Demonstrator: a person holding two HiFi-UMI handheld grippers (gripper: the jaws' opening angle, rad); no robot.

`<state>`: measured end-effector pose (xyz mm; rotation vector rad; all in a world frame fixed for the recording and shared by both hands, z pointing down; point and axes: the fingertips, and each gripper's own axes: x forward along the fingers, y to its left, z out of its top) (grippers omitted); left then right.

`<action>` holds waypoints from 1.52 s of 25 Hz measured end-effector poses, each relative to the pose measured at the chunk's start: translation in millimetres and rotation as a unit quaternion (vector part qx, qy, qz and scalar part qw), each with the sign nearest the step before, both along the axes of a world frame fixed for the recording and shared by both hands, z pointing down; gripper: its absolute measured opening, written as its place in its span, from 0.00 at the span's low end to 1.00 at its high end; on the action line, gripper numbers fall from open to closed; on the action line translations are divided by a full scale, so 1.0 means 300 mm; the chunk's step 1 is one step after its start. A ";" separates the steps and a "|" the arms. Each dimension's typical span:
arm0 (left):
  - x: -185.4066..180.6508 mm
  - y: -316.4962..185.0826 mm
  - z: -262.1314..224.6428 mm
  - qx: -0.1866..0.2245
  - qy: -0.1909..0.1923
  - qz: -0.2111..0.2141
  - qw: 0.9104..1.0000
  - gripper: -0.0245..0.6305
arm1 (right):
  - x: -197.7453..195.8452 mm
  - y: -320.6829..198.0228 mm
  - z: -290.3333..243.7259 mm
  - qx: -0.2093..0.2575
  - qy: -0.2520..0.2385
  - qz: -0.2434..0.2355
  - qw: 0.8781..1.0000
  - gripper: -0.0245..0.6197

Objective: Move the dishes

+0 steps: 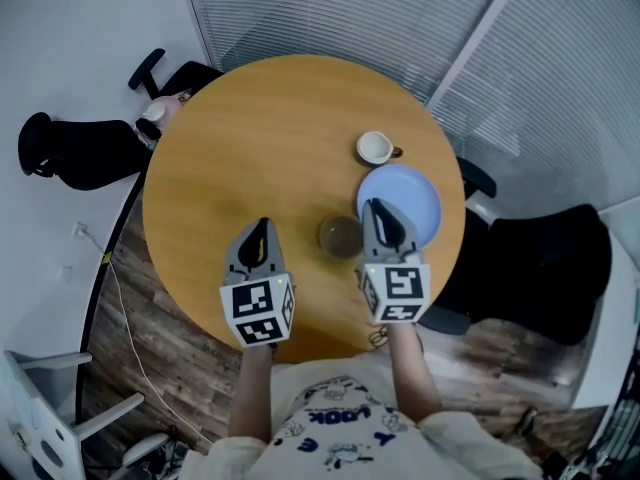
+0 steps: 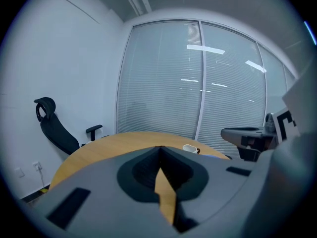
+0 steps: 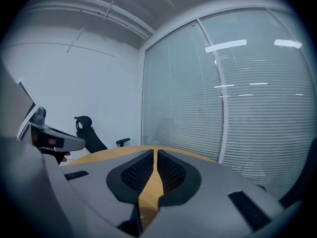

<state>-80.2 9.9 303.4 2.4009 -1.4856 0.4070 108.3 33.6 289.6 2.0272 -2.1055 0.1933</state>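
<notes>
The blue plate lay on the right half of the round table, and everything turned on it. The right gripper hung over the plate's near-left rim, pointing across it towards the far edge of the table. Its jaws stood only a narrow slit apart, with nothing between them. The left gripper was well to the left of the plate, over bare wood. Its jaws were closed tip to tip and it held nothing.

Two more dishes sat close to the plate. A white cup stood just beyond its far-left rim, with its handle turned to the right. A small brown bowl stood just off its near-left rim, between the two grippers but nearer the right one.

The right hand was plainly the nearer to all three dishes. The plate was round, so it had no long axis to line up with — its rim could be taken from any side, and the near-left rim lay straight under the right jaws. To take it, those jaws would probably have needed to open wider and tip down onto the rim. The left gripper would have had to cross past the bowl to reach the plate at all.
</notes>
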 end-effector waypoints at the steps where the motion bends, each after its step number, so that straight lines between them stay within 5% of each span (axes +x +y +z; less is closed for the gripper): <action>1: -0.004 0.002 -0.006 0.004 0.000 0.003 1.000 0.04 | -0.009 0.008 -0.009 0.001 0.001 0.001 1.000 0.08; 20: 0.005 0.019 -0.099 0.067 -0.003 0.042 0.997 0.04 | -0.081 0.084 -0.036 0.033 -0.022 0.022 0.999 0.07; 38: 0.001 0.021 -0.089 0.068 -0.003 0.045 0.997 0.04 | -0.108 0.076 -0.047 0.038 -0.027 0.009 0.999 0.06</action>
